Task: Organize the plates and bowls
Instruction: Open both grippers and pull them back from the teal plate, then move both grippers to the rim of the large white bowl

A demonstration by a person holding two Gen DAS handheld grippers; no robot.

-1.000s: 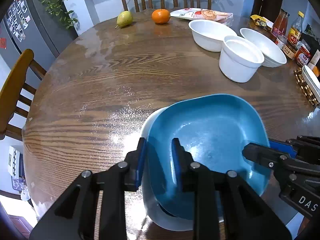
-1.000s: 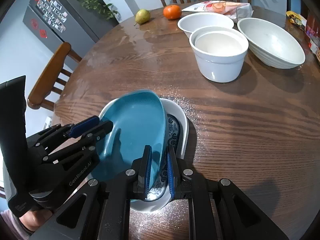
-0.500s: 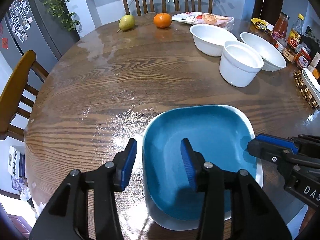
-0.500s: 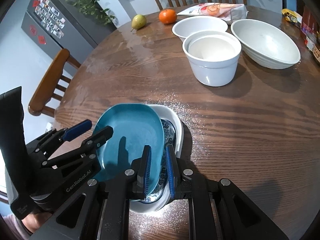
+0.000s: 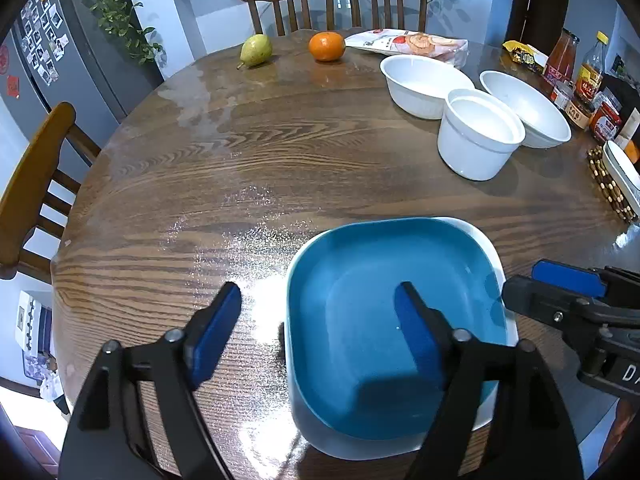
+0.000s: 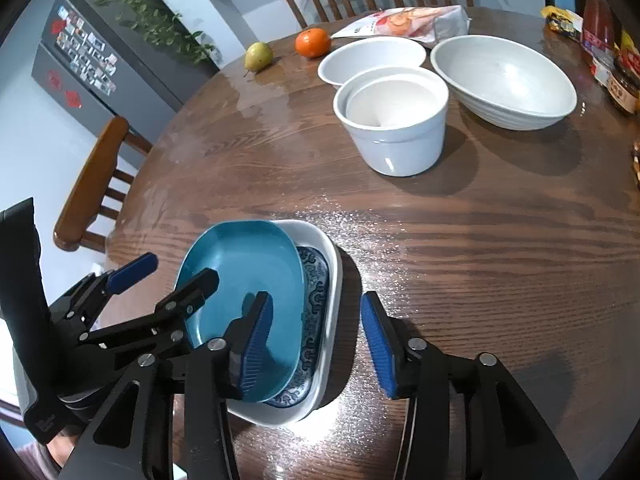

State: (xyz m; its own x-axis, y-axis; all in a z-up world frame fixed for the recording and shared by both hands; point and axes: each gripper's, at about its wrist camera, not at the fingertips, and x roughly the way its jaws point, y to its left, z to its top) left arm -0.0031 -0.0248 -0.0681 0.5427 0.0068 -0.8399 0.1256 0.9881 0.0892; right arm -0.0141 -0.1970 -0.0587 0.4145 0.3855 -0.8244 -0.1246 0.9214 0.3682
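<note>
A blue square plate [image 5: 384, 312] [image 6: 248, 280] lies stacked inside a white plate with a blue pattern [image 6: 320, 280] near the front edge of the round wooden table [image 5: 280, 152]. My left gripper [image 5: 316, 324] is open, its jaws spread across the blue plate's left rim, touching nothing. My right gripper [image 6: 316, 336] is open too, straddling the stack's right rim. Three white bowls stand at the far right: a deep one [image 5: 476, 136] [image 6: 394, 120], a shallow one [image 5: 424, 80] and a wide one [image 6: 504, 80].
A pear [image 5: 255, 50], an orange [image 5: 327, 46] and a snack bag [image 5: 408, 42] lie at the far edge. Bottles and jars [image 5: 576, 68] crowd the right edge beside a beaded mat [image 5: 608, 188]. Wooden chairs [image 5: 28, 184] surround the table.
The blue plate was lowered flat onto the white plate. Both grippers then opened and let go of its rim.
</note>
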